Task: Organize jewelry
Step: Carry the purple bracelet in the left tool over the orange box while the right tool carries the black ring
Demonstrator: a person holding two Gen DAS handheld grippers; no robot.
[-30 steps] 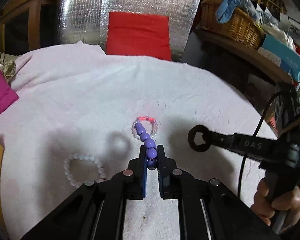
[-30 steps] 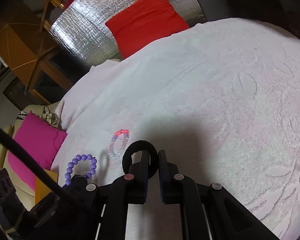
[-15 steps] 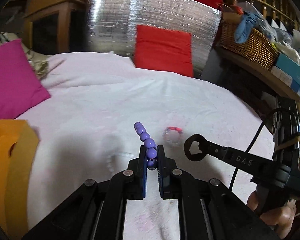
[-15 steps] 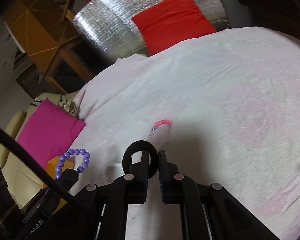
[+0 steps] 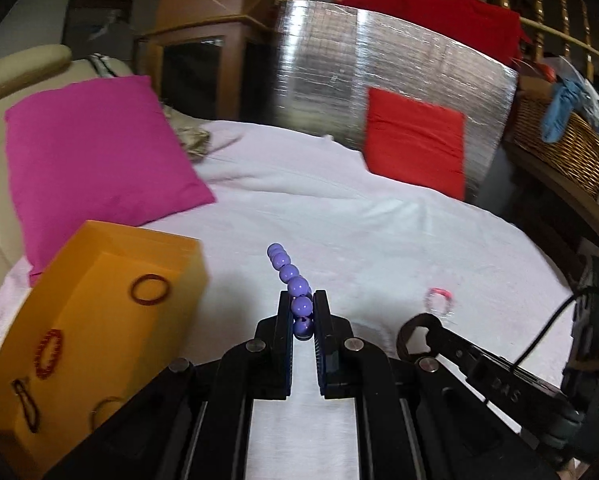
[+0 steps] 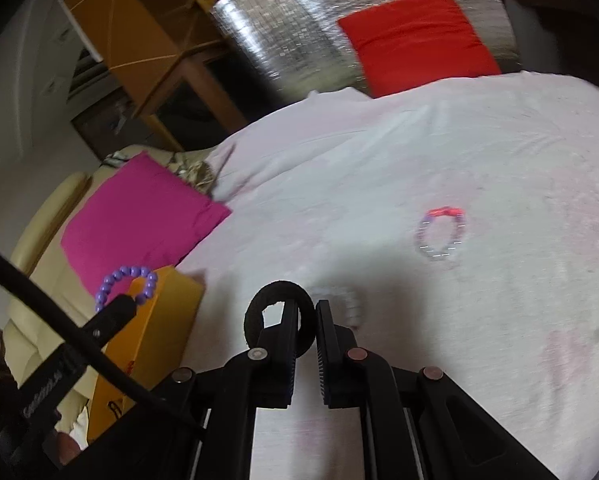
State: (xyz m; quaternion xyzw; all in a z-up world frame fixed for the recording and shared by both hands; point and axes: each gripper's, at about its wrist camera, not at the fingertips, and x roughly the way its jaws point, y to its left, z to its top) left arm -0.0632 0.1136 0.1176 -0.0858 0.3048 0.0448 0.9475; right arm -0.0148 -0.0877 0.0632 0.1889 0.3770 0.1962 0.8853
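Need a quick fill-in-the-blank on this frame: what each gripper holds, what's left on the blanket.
1. The left gripper is shut on a bracelet of ____ beads.
2. The right gripper is shut on a ____ fabric loop.
3. The orange box lies in front of the ____ cushion.
4. The clear-bead bracelet on the white blanket has a ____ section.

Missing words: purple; black; pink; red

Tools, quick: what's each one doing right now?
Left tool: closed on the purple bead bracelet.
Right tool: closed on the black hair tie.
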